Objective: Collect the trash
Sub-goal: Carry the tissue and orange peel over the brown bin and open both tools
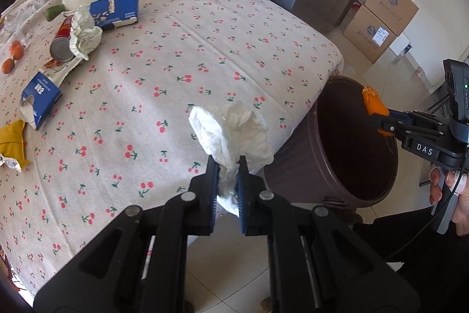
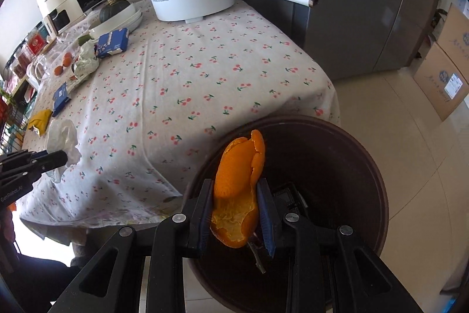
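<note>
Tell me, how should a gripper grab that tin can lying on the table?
The tin can lies on its side with crumpled paper draped over one flank. Probably best to come from above and close the fingers across its round body near the silvery end that faces the camera, which is bare. Gripping end to end looks harder: the far end is crowded by the blue carton.

The bin's [image 2: 366, 154] mouth gapes unobstructed beside the table [image 2: 205, 72]; clutter crowds the table's far-left edge.

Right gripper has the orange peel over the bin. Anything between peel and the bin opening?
Nothing visible. The orange peel, clamped in the right gripper, hangs directly above the open mouth of the brown bin. No lid on it; only a few dark scraps lie at the bottom.
</note>
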Demonstrator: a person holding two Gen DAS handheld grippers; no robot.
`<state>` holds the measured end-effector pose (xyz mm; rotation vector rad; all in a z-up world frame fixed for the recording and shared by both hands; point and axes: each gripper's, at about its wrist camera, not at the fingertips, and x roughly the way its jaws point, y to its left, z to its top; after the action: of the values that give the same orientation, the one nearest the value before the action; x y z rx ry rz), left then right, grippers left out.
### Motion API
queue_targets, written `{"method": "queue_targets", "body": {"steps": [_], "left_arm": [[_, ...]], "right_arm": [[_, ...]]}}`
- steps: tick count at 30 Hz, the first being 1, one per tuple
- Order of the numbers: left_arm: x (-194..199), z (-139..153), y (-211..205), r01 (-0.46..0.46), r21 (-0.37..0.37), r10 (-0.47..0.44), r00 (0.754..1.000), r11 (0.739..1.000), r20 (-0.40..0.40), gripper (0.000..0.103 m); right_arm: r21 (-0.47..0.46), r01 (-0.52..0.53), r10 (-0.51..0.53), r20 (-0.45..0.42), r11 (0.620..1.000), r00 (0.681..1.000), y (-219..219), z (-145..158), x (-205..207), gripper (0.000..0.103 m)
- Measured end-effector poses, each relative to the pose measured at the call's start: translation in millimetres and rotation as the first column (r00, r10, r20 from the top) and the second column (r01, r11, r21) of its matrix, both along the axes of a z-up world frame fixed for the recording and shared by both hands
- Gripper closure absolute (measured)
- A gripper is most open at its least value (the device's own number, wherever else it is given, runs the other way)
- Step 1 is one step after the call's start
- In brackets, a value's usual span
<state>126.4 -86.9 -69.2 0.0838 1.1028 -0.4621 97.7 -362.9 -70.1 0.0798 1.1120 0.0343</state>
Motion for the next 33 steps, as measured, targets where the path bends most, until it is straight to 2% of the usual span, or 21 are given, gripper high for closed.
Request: {"method": "queue_targets", "body": {"steps": [8, 15, 19, 24, 26, 27, 28, 29, 30, 31, 33], "left_arm": [[-8.5, -14.2, -66.6, 0.137, 0.009, -0.137, 0.990, 0.991, -0.027, 0.090], [-16.0, -20.6, -126.1, 0.261, -0.030, -0.262, 0.965, 0.965, -0.020, 0.090], [-12.1, -24.3, -149.5, 0.296, -0.053, -0.297, 0.955, 0.954, -0.009, 0.090], [-8.3, -28.1, -159.5, 0.317, -0.083, -0.318, 0.948, 0.945, -0.006, 0.089], [-8.7, -28.5, -162.3, 0.334, -0.095, -0.337, 0.942, 0.938, -0.006, 0.084], [-8.2, -29.1, -163.0, 0.341, -0.096, -0.343, 0.939, 0.935, -0.008, 0.076], [-7.9, -29.5, -163.5, 0.340, -0.095, -0.343, 0.939, 0.936, -0.013, 0.062], [-7.6, -29.6, -163.3, 0.331, -0.088, -0.334, 0.943, 0.939, -0.014, 0.053], [-6.9, -29.3, -162.2, 0.316, -0.077, -0.318, 0.948, 0.946, -0.014, 0.035], [-6.6, -27.9, -159.8, 0.299, -0.069, -0.301, 0.954, 0.952, -0.012, 0.028], [-3.2, -26.5, -153.3, 0.269, -0.055, -0.270, 0.963, 0.962, -0.013, 0.023]], "right_arm": [[-0.002, 0.055, -0.055, -0.042, 0.998, 0.998, -41.3, -16.7, -26.0, 0.073], [0.008, 0.105, -0.104, -0.053, 0.994, 0.993, -65.1, -19.7, -36.9, 0.073], [0.011, 0.127, -0.127, -0.053, 0.992, 0.991, -76.2, -19.5, -42.7, 0.073], [0.007, 0.157, -0.156, -0.057, 0.988, 0.986, -89.1, -20.5, -48.8, 0.073], [0.005, 0.166, -0.166, -0.062, 0.986, 0.984, -92.8, -22.1, -50.6, 0.073], [0.005, 0.170, -0.169, -0.064, 0.986, 0.984, -94.2, -22.7, -50.7, 0.073], [0.004, 0.173, -0.172, -0.066, 0.985, 0.983, -95.6, -23.0, -51.8, 0.073], [0.003, 0.175, -0.175, -0.067, 0.984, 0.982, -96.2, -23.2, -52.2, 0.073], [0.003, 0.178, -0.177, -0.067, 0.984, 0.982, -96.3, -23.0, -52.1, 0.073], [0.004, 0.179, -0.178, -0.067, 0.984, 0.982, -96.5, -22.9, -52.2, 0.073], [0.006, 0.180, -0.179, -0.065, 0.984, 0.982, -96.1, -22.2, -53.2, 0.073]]}}
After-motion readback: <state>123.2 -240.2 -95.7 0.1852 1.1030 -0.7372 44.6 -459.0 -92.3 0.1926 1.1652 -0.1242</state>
